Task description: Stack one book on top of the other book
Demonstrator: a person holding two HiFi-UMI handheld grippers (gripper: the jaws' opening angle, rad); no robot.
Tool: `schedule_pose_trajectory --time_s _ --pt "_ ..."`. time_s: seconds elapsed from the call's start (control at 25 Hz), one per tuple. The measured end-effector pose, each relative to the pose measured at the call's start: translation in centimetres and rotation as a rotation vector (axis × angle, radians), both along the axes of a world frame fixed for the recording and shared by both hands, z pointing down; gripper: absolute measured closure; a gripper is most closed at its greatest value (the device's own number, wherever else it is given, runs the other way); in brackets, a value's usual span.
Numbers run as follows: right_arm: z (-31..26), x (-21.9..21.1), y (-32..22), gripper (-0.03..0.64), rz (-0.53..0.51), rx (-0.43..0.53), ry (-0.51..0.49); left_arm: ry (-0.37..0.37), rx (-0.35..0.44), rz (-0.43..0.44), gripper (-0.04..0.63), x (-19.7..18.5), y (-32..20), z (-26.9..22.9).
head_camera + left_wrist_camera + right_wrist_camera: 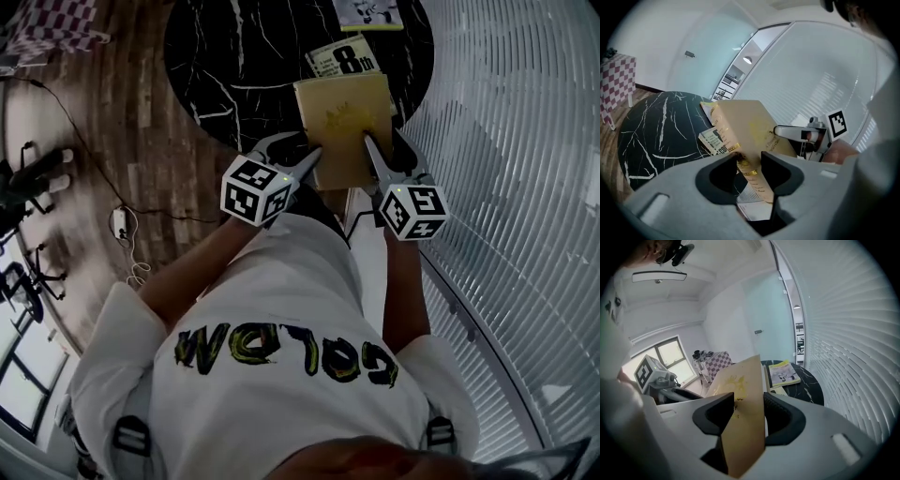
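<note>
**A:** What can go wrong from here?

**B:** I start at the jaws. The left gripper point(749, 159) pinches the spine edge of the flat tan hardcover book with gold print point(745, 123). The right gripper point(749, 401) pinches the opposite long edge. Each pair of pads bites only a narrow strip of the cover. I judge that if one hand rolls or pulls away from the other, the book can twist and slide out of one pair of jaws.

**A:** And at the moment of putting it down?

**B:** It can land crooked. The white paperback book with a large black "8th" on its cover point(714, 140) lies beyond and below the left jaws, on the round black marble table with white veins point(651, 136). If the pads let go before the edges match, the top book can overhang and tip off.

**A:** So where is the tan book?

**B:** It is between both pairs of jaws, held in the air, and its far end reaches over the white book. Further beyond the right jaws lies a thin yellow magazine point(784, 373), apart from both books.
</note>
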State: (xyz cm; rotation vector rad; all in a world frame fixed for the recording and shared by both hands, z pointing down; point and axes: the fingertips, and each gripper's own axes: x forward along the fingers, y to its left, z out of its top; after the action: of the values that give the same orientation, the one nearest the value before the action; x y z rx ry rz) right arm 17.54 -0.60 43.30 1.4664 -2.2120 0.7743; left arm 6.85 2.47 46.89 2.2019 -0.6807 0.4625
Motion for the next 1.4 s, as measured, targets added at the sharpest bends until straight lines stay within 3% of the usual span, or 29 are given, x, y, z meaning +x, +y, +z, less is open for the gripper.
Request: schedule_pose_trajectory --time_s 0.6,1.4 --pt "4.8 3.6 -7.9 0.416 -0.203 -0.062 0.064 0.008 -0.043 0.014 0.44 4.7 -5.0 5.2" --pt "15.2 5.7 -14.6 0.416 -0.26 -0.164 -0.027 -0.002 -0.131 -0.027 0.44 7.0 -10.6 13.4"
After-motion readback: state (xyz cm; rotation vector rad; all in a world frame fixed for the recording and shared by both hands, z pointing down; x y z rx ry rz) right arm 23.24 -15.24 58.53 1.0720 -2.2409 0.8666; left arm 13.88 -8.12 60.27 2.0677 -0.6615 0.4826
